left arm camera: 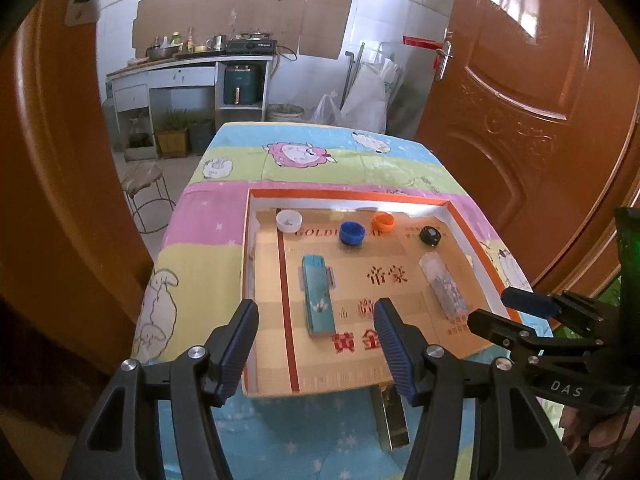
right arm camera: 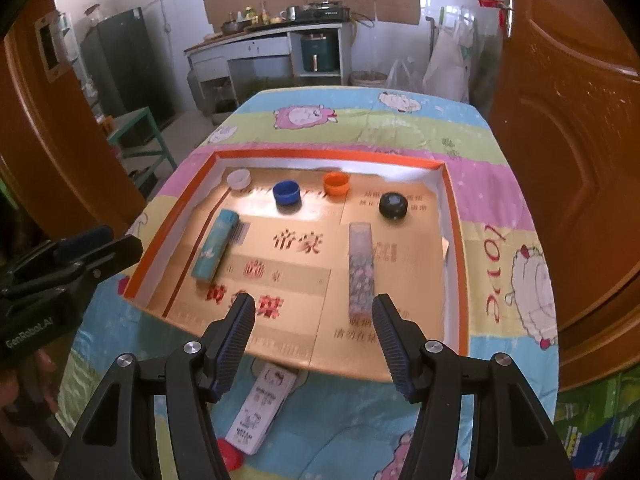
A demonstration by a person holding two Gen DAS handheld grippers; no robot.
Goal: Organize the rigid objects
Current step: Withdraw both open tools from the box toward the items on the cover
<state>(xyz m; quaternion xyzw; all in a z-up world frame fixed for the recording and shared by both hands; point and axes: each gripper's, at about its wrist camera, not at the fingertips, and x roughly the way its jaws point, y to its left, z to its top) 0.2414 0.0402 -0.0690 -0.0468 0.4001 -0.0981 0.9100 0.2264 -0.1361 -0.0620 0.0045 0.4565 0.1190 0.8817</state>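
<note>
On the table's cartoon-sheep cloth (left arm camera: 224, 216) lies a shallow orange-rimmed tray (left arm camera: 472, 220), and everything else is placed here relative to that tray. Along its far wall stand four caps in a row: a white cap (left arm camera: 289, 221) at the left end, then a blue cap (left arm camera: 352, 233), an orange cap (left arm camera: 383, 222), and a black cap (left arm camera: 430, 235) at the right end, each apart from its neighbours. Nearer the tray's middle, on its left half, a teal box (left arm camera: 318, 294) lies flat with its long side running from far to near. On the right half a clear tube (left arm camera: 444, 285) filled with small bits lies flat, also lengthwise, just in front of the black cap but not touching it.

The left gripper (left arm camera: 316, 344) hovers over the tray's near edge, its fingers released and spread wide with nothing between them; the teal box shows in the gap beyond, untouched. The right gripper (right arm camera: 314, 340) hangs over the tray's near edge too, likewise released and empty, the near end of the clear tube (right arm camera: 361, 270) sitting just beyond its right finger without contact.

In front of the tray's near edge, on the cloth, a white printed packet (right arm camera: 260, 412) lies partly tucked under the tray, with a red round thing (right arm camera: 231, 458) beside its near end.
</note>
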